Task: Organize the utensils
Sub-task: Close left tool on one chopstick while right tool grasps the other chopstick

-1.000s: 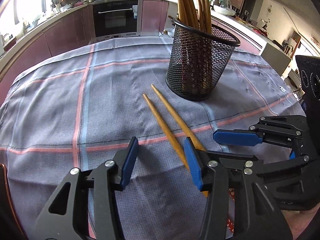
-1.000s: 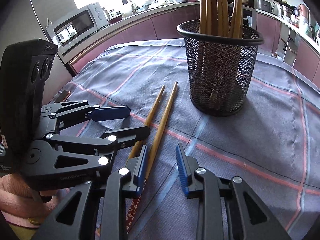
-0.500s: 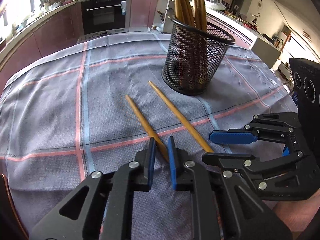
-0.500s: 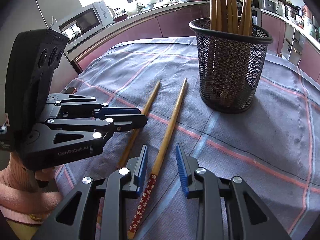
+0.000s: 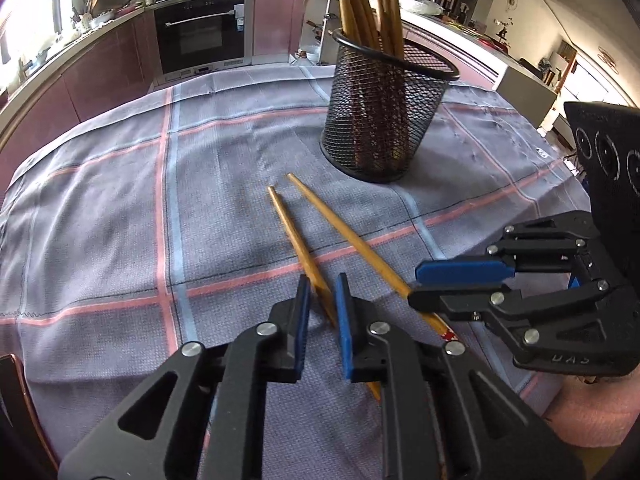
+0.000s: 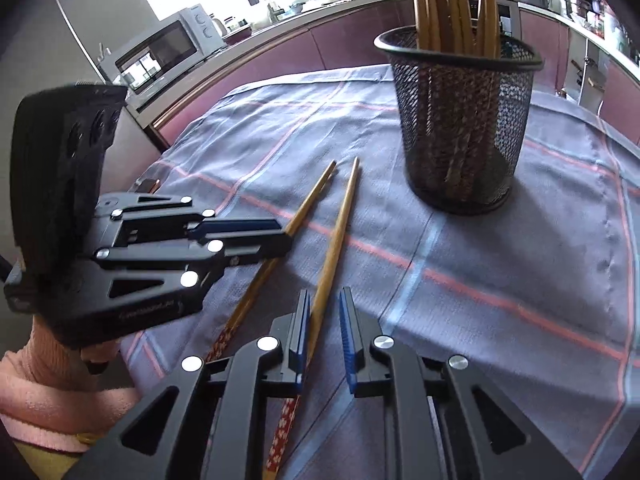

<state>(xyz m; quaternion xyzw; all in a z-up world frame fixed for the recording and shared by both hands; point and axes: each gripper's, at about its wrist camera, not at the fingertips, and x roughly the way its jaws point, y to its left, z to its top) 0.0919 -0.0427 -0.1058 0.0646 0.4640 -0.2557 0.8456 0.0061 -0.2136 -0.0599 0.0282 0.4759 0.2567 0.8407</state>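
Two bamboo chopsticks lie side by side on the checked tablecloth (image 5: pixel 120 220). The left chopstick (image 5: pixel 288 224) (image 6: pixel 312 200) runs between the blue pads of my left gripper (image 5: pixel 322 284) (image 6: pixel 285 236). Its jaws are narrow and opening, with small gaps either side of the stick. The right chopstick (image 5: pixel 352 236) (image 6: pixel 340 224) sits between the pads of my right gripper (image 6: pixel 324 300) (image 5: pixel 414 286). Those jaws are closing, and the stick is near the left pad but clear of the right one. A black mesh holder (image 5: pixel 380 120) (image 6: pixel 460 128) beyond them holds several upright chopsticks.
A pink sleeve (image 6: pixel 48 392) (image 5: pixel 592 412) shows behind each gripper. Kitchen counters ring the table, with an oven (image 5: pixel 200 36) and a microwave (image 6: pixel 160 56). The tablecloth drops off at the far table edge (image 5: pixel 240 74).
Both pairs of jaws have narrowed from wide to a slim gap. The left gripper came over the left chopstick and nudged it slightly; the right gripper now straddles the right chopstick.
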